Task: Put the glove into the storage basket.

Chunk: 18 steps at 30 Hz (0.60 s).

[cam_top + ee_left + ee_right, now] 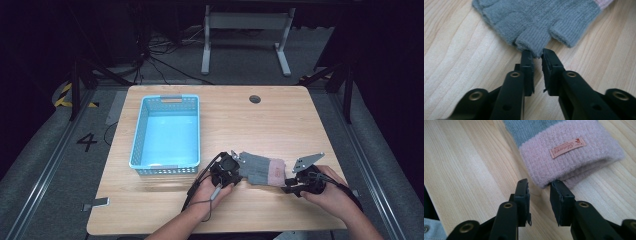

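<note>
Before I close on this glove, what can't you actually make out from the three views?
- Left gripper view: whether the glove fingertip lies between the jaws; their tips cover it.
- Right gripper view: cuff label text, too small.
- High view: gloves ends, hidden under both grippers.
- Basket near floor, behind its wall.

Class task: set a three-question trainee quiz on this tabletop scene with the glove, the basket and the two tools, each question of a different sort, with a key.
1. True or false: the grey glove lies inside the blue basket.
2. Which end of the glove does the right tool face? A) the finger ends B) the pink cuff C) the middle of the palm
3. Fill in: the left tool has its jaws a little apart at a glove ____.

Key: 1 false, the glove lies on the wooden table to the right of the basket; 2 B; 3 finger.
</note>
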{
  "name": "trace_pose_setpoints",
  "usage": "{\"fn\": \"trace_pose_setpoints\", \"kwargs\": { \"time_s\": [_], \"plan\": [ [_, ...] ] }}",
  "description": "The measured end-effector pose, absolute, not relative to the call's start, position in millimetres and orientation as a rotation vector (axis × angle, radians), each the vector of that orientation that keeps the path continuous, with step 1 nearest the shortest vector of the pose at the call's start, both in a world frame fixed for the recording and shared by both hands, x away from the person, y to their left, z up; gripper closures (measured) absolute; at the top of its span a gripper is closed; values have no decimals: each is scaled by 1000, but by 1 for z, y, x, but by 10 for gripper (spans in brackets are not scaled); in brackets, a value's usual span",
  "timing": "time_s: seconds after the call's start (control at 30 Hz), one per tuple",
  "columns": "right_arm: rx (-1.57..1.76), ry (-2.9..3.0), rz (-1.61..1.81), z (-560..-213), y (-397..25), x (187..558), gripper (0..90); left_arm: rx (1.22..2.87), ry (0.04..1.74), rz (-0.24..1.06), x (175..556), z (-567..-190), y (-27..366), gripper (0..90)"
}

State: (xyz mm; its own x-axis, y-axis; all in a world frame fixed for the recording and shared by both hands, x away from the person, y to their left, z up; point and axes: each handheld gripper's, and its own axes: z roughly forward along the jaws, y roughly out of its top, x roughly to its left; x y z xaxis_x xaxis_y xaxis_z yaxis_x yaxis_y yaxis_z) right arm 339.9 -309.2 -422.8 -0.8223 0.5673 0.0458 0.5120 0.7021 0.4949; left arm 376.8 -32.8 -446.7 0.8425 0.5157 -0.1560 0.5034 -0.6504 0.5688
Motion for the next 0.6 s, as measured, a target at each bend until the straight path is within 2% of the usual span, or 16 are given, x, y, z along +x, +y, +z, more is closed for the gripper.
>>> {"fn": "trace_pose_setpoints", "kwargs": {
  "time_s": [0.1,0.2,0.43,0.6],
  "plan": [
    [880,2790,751,-421,-309,340,787,2424,714,30,376,-446,-36,897],
    [864,2795,755,-419,-307,340,858,2430,700,37,374,-445,-39,899],
    [823,2775,714,-415,-307,339,891,2407,744,56,374,-442,-34,894],
    [819,2776,714,-416,-308,340,892,2403,784,71,379,-441,-30,747]
  ]
}}
